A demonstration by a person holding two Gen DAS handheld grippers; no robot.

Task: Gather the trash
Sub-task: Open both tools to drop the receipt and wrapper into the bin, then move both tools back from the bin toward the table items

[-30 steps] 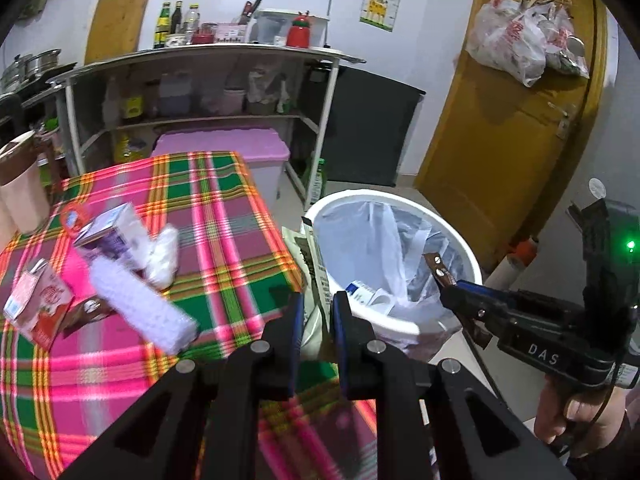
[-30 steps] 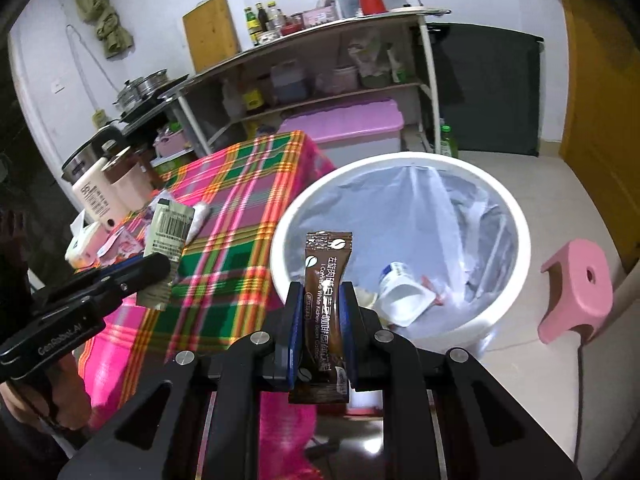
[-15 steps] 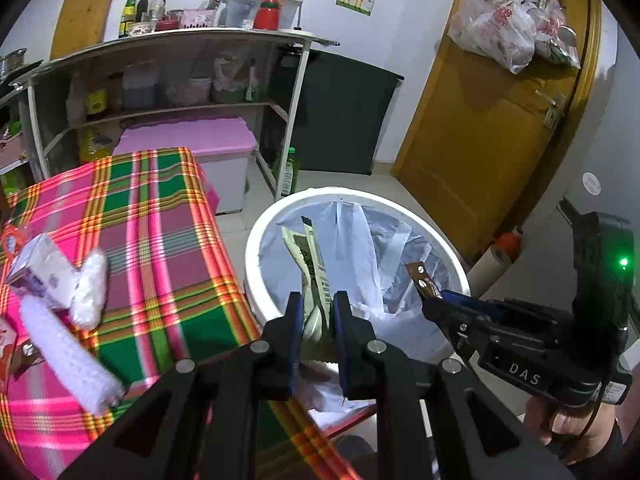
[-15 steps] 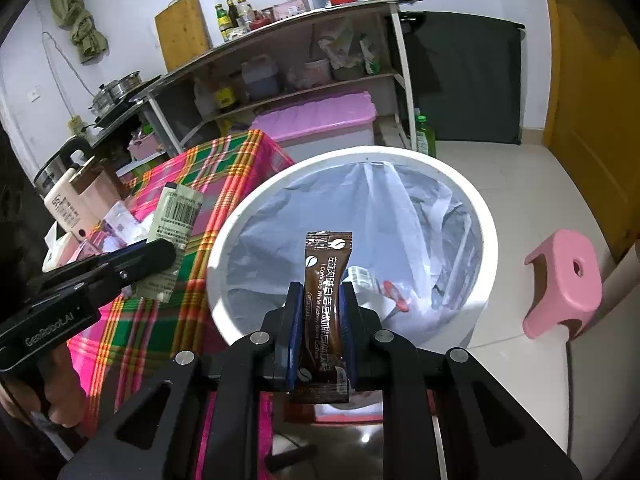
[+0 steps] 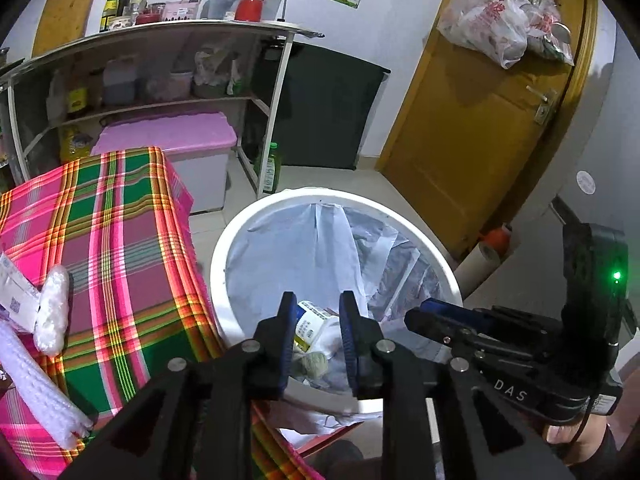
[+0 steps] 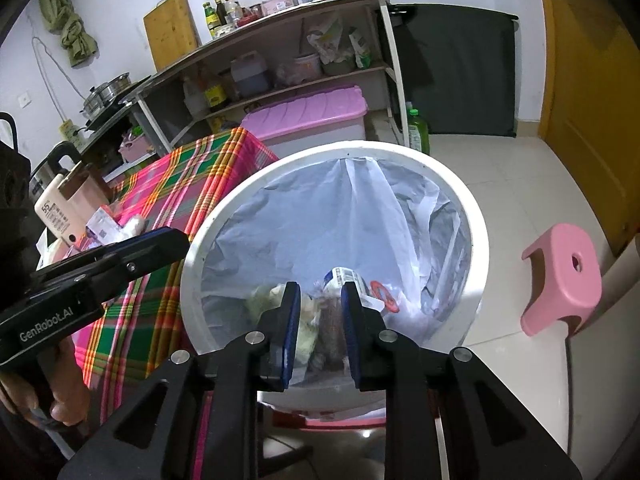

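Judging from the current layout, the task is partly done: some trash lies in the bin, more remains on the table.

1. Table (image 5: 120, 240), one, covered in plaid cloth. Uncollected items stay near its left edge: one white foam sleeve (image 5: 36, 396), one white wad (image 5: 52, 312) and one small carton (image 5: 12, 296), partly cut off by the frame. Further items may lie out of view.
2. Bin (image 6: 224, 216), one, white, with a plastic liner, standing just beside the table. Inside it, the right wrist view shows one white cup (image 6: 340, 280), one brown sachet (image 6: 332, 320) and one pale green wrapper (image 6: 272, 300); other scraps are too crumpled to count.
3. Left gripper (image 5: 314, 340): jaws spread, nothing between them, hovering over the bin.
4. Right gripper (image 6: 318, 328): jaws spread, empty, also above the bin opening.

Remaining work, by estimate: fetch the table items and drop them in.
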